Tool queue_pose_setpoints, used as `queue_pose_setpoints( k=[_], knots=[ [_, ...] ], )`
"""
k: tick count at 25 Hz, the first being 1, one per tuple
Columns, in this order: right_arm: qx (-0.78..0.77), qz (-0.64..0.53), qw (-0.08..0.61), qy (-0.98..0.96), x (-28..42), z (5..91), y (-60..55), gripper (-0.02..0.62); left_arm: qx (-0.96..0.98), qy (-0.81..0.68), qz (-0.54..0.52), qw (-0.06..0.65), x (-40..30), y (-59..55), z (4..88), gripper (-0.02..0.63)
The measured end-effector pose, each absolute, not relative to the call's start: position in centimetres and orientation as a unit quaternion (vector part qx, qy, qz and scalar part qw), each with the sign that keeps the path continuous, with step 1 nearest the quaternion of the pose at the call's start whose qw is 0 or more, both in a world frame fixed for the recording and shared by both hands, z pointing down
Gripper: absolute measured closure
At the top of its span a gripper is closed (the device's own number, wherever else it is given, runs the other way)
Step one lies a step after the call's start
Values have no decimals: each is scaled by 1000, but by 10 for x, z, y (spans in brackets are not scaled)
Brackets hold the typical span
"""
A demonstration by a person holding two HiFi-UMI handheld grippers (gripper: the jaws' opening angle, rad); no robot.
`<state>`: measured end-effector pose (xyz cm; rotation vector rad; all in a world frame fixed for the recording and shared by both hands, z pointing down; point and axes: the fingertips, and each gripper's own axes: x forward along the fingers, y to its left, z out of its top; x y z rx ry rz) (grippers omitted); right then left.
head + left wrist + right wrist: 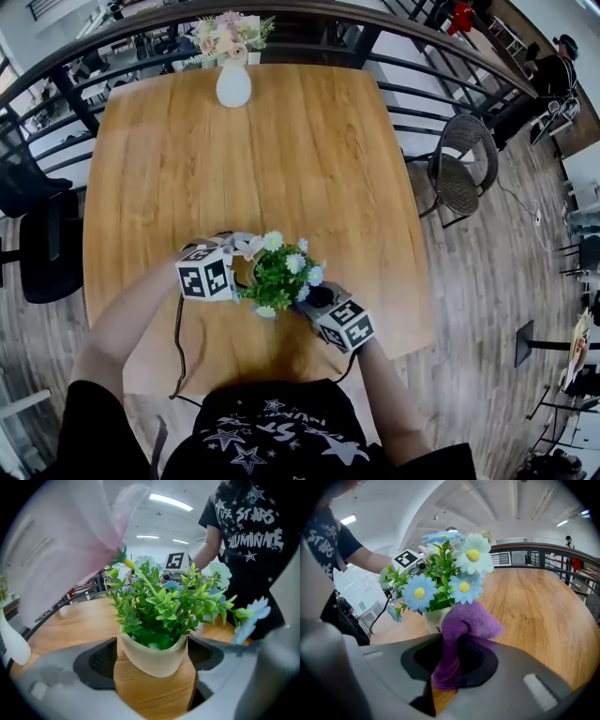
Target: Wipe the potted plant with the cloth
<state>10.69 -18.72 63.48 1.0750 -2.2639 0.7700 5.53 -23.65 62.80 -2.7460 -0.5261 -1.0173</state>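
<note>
Head view puts the plant (281,277) toward the person's end of the surface (281,150), with a hand-held gripper on each side of it. The left hand-held gripper (239,272) comes in from the person's left and the right hand-held gripper (319,300) from the right.

In the left gripper view, the left hand-held gripper (151,665) has its jaws spread wide. The pot (152,654) stands upright between them, and I can't see either pad pressing on it.

In the right gripper view, the right hand-held gripper (450,667) is clamped on the purple cloth (471,620). The cloth is bunched up against the blue flowers and the side of the pot.

From where I stand, the worry is that nothing is holding the pot. A firm wipe from the right could slide it across the wood or tip it toward the open left jaws. Closing the left jaws first would steady it, though closing them off-centre might knock it over instead.

The cloth is held only by a narrow fold, so dragging it through the stiff leaves could pull it free. The thin flower stems could also snag in it and bend.
</note>
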Motion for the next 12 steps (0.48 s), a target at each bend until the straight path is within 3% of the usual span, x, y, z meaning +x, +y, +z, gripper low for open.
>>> queue_pose_setpoints(
  k=[12],
  knots=[
    [398,286,259,-832,108,640,-191,511,-926,-168,-330,74,61,-237,631,137]
  ],
)
